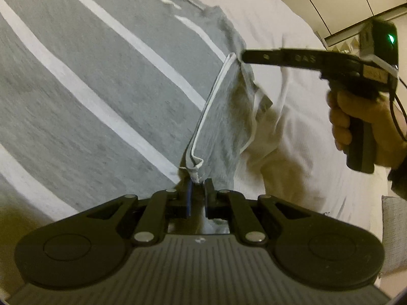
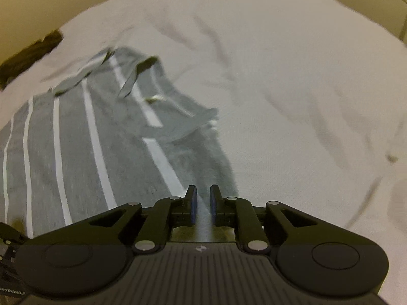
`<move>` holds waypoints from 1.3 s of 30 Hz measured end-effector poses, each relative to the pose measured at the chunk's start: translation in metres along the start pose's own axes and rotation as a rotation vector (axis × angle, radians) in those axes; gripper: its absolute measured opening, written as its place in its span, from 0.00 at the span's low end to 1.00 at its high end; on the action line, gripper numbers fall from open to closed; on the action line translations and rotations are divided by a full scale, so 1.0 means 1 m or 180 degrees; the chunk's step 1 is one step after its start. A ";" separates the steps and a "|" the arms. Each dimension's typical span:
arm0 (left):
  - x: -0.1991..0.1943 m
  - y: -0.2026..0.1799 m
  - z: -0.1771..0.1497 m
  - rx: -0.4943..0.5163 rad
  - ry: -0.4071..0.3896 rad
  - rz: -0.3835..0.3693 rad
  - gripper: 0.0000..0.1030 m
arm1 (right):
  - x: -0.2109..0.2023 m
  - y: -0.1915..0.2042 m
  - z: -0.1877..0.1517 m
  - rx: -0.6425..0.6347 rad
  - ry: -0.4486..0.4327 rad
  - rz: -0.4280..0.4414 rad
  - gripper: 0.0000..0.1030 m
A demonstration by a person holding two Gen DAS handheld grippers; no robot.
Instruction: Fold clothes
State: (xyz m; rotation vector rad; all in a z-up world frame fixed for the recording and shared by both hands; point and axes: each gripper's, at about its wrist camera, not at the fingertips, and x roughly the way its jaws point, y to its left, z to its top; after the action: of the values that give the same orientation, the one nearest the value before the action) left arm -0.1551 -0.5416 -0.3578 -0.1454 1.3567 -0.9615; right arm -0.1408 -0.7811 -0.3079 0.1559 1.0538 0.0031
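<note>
Right now the left claw [image 1: 198, 181] is clenched on a corner of the grey striped garment [image 1: 89, 81], its white-trimmed edge bunched between the blue pads and lifted into a taut, upright flap. The right claw [image 2: 202, 195] is likewise pinched on grey fabric: in its own view a strip of cloth runs between the pads, and in the left wrist view its fingers [image 1: 257, 57] meet the far end of the same raised flap, with the person's hand [image 1: 356, 124] wrapped round the handle. So both claws appear to hold one edge of the garment, stretched between them.

Outward from the claws, the rest of the garment lies spread on the bed [image 2: 292, 89], its white stripes running away from the grip, and its far end looks rumpled and partly turned over toward the bed's far left edge. A dark item [image 2: 28, 56] sits at that left edge, too blurred to identify.

The step in hand looks like carrying this edge across to make a fold. The risks: each grip is only a thin pinch of hem, so a quick pull could slip the cloth free; uneven travel of the two claws would skew the fold line; and dragging the garment could bunch the loose bedsheet, or leave the already crumpled far end trapped under the fold.
</note>
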 end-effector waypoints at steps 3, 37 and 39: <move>-0.016 -0.007 -0.002 0.0155 -0.0211 0.0084 0.06 | -0.012 -0.012 -0.013 0.0315 -0.0078 0.0024 0.14; 0.029 -0.013 0.006 0.0650 0.0151 0.0097 0.10 | 0.030 -0.017 -0.035 0.0655 0.0306 0.0148 0.13; 0.020 -0.013 0.001 0.0641 0.0151 0.0111 0.10 | 0.018 -0.021 -0.039 0.0860 0.0189 0.0056 0.18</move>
State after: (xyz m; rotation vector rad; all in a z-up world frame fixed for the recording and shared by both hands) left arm -0.1630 -0.5631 -0.3645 0.0539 1.2930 -1.0714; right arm -0.1669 -0.7951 -0.3446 0.4116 1.1093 -0.1197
